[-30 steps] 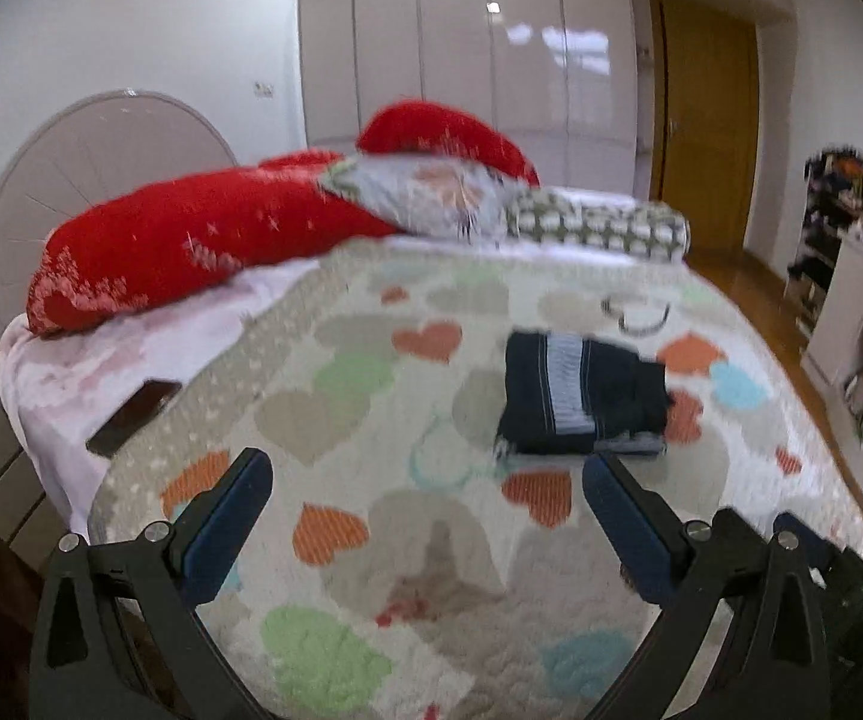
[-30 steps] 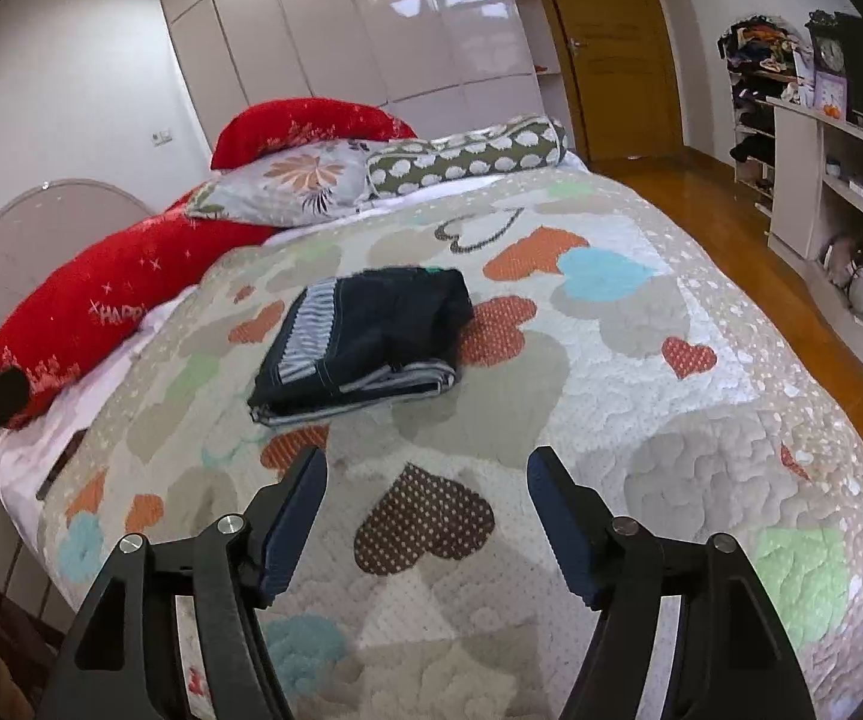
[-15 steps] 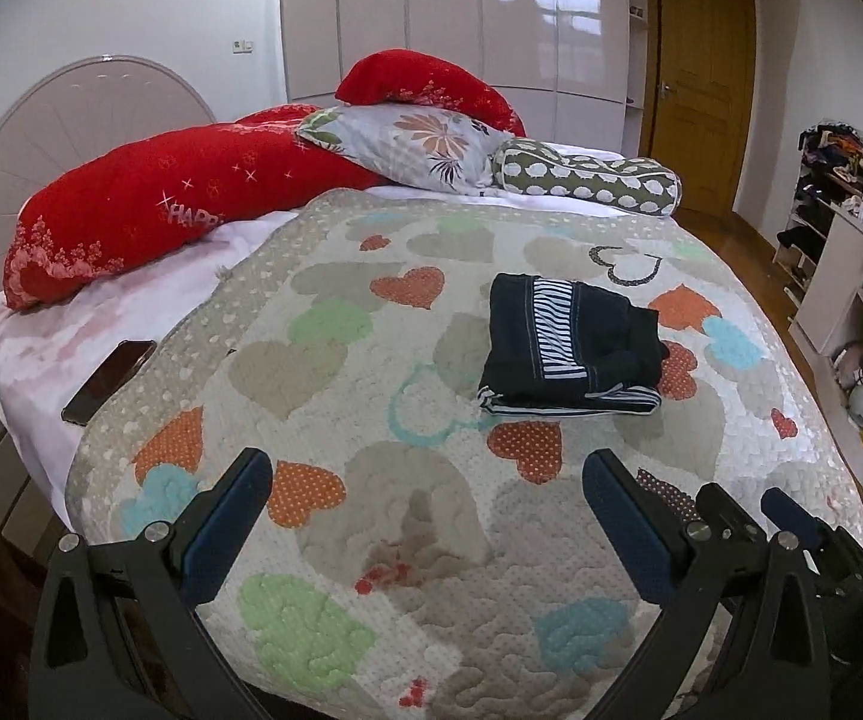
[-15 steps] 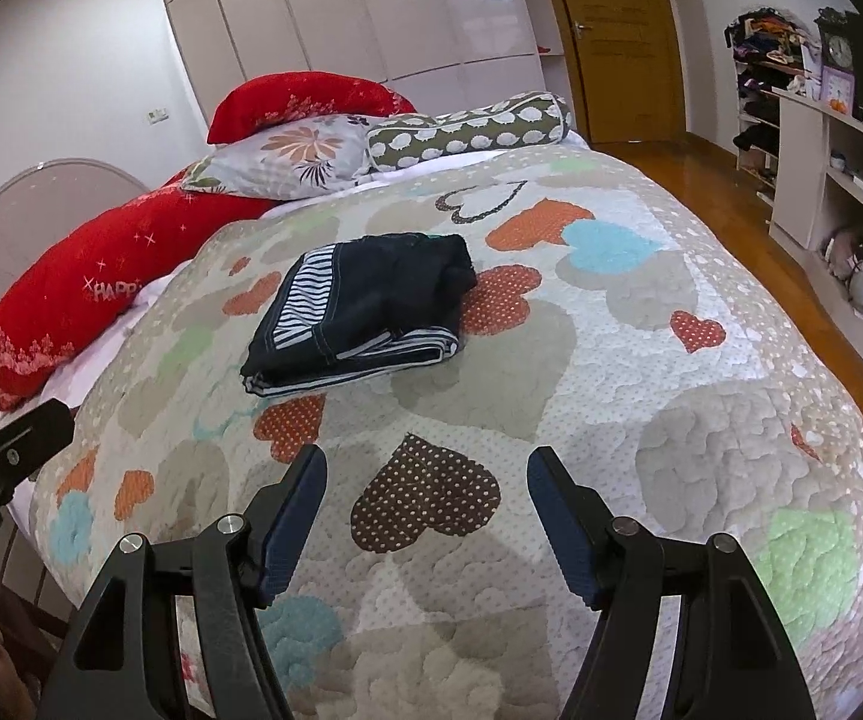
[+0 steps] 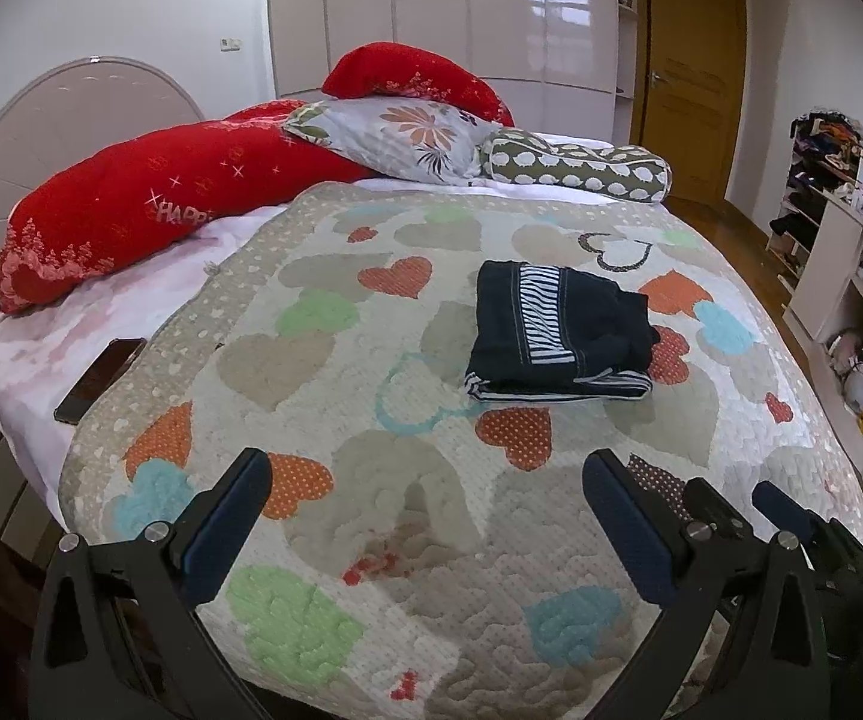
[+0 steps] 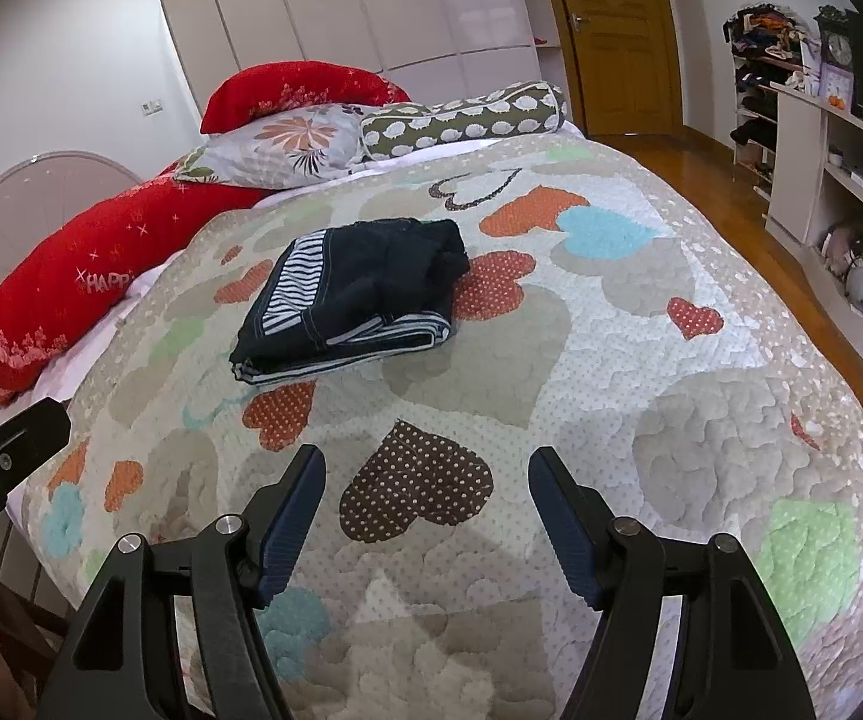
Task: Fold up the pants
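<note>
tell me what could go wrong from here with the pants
The folded pants sit as a loose stack on the soft quilt; a nudge from either open hand-held gripper, left or right, might spill the layers. The phone lies near the bed edge and could be knocked off.

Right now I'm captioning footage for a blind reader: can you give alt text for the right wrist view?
Folded dark pants with a striped band lie on a heart-patterned quilt, beyond the open, empty right claw. Red, floral and spotted pillows sit at the bed's far end, with a wooden door behind.
</note>
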`<state>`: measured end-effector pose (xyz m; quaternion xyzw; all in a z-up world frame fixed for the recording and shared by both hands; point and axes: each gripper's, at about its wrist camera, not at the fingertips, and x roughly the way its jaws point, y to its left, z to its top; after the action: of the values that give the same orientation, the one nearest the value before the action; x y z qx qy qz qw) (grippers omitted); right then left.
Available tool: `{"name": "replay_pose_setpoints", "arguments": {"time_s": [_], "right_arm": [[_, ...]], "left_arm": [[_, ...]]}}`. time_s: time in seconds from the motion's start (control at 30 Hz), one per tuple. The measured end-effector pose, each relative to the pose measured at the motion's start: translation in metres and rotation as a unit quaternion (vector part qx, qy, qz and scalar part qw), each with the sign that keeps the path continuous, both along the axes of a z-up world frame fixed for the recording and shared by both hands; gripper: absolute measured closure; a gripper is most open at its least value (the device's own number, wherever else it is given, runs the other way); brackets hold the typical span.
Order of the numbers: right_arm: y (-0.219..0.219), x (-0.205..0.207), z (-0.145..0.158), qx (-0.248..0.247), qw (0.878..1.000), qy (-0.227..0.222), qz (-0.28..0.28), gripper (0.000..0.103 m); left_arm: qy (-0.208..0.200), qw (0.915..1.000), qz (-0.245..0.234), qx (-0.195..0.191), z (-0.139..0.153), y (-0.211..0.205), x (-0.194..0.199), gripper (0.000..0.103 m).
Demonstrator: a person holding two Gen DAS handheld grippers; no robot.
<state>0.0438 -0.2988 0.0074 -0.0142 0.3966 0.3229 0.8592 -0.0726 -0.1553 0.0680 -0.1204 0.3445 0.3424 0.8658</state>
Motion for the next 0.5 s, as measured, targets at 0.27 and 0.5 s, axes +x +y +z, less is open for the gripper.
{"name": "replay_pose_setpoints", "arguments": {"time_s": [0.27, 0.5], "right_arm": [[0.0002, -0.0016, -0.0035, -0.005, 1.000, 0.003, 0.001, 0.028], [0.0006, -0.0013, -0.0063, -0.009, 1.000, 0.004, 0.001, 0.027]], "left_arm": [[0.001, 0.9999, 0.000, -0.011, -0.0030, 0.0022, 0.0003, 0.000], [0.002, 0.9999, 0.000, -0.016, -0.0049, 0.0042, 0.0001, 0.000]]}}
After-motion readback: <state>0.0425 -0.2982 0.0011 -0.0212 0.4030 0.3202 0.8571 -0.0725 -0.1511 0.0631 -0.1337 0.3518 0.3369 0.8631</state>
